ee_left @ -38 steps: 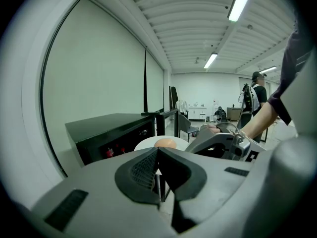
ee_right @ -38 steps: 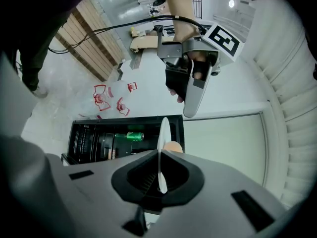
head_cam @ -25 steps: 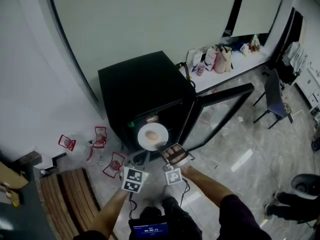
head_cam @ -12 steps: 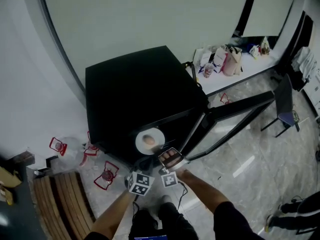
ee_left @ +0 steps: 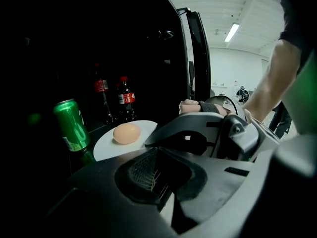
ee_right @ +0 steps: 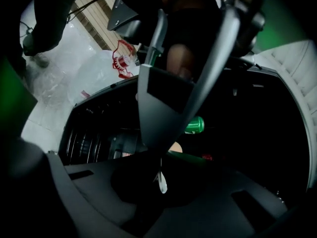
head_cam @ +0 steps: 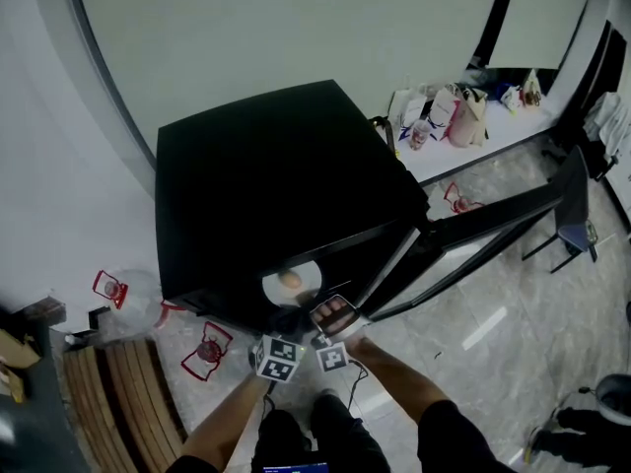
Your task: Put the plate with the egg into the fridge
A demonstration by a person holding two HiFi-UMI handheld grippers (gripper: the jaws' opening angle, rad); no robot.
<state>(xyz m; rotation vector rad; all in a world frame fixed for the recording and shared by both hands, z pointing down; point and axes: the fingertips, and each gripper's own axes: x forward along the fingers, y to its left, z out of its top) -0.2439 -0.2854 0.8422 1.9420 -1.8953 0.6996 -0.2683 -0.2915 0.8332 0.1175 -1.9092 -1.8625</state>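
Left gripper [ee_left: 148, 152] and right gripper [ee_right: 159, 175] both pinch the plate [ee_left: 106, 145], egg [ee_left: 127, 133] aboard, just inside the open fridge [head_cam: 276, 185] beside a green can [ee_left: 71, 125]; setting down and release apparently remain.

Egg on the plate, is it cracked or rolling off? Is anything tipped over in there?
Nothing stands out. The egg sits whole on the plate, which looks level. Beside and behind it the green can and the two cola bottles stand upright in the fridge, and no spill shows.
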